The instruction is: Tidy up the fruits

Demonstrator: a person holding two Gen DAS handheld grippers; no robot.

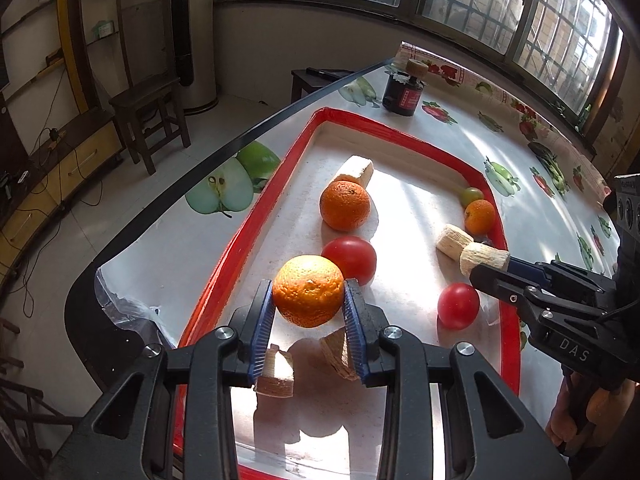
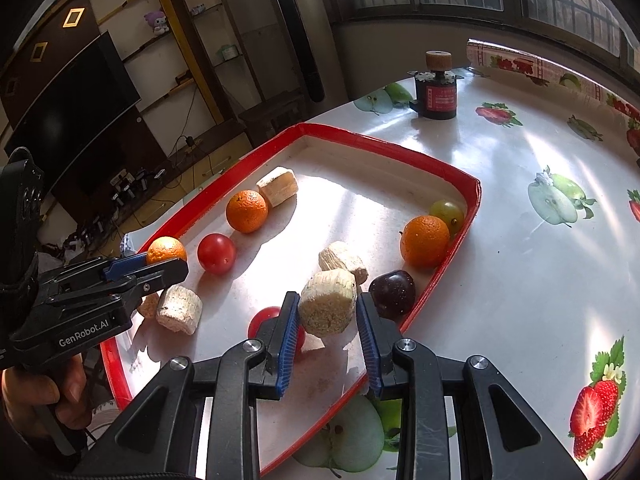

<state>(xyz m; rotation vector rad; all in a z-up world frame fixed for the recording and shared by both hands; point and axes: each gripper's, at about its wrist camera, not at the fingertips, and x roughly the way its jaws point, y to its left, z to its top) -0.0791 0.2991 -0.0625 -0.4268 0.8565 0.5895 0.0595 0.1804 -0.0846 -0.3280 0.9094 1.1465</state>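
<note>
While sunlight glares across the red-rimmed tray (image 1: 256,216) on the fruit-printed worktop (image 2: 520,264), the left claw (image 1: 308,300) is closed on an orange (image 1: 309,290), its blue pads (image 1: 265,304) pressed to both sides, low over the near end of the tray. Just beyond it sits a red tomato (image 1: 350,258), then a second orange (image 1: 345,205) touching a pale corn-cob chunk (image 1: 354,170). The right claw (image 2: 328,308) pinches another cob chunk (image 2: 328,304) between its pads, raised above the tray floor. Beside it lie a dark plum (image 2: 393,294), a third orange (image 2: 425,241) and a green fruit (image 2: 447,211) in the tray's corner. A black jar (image 2: 436,96) stands well apart on the worktop.
</note>
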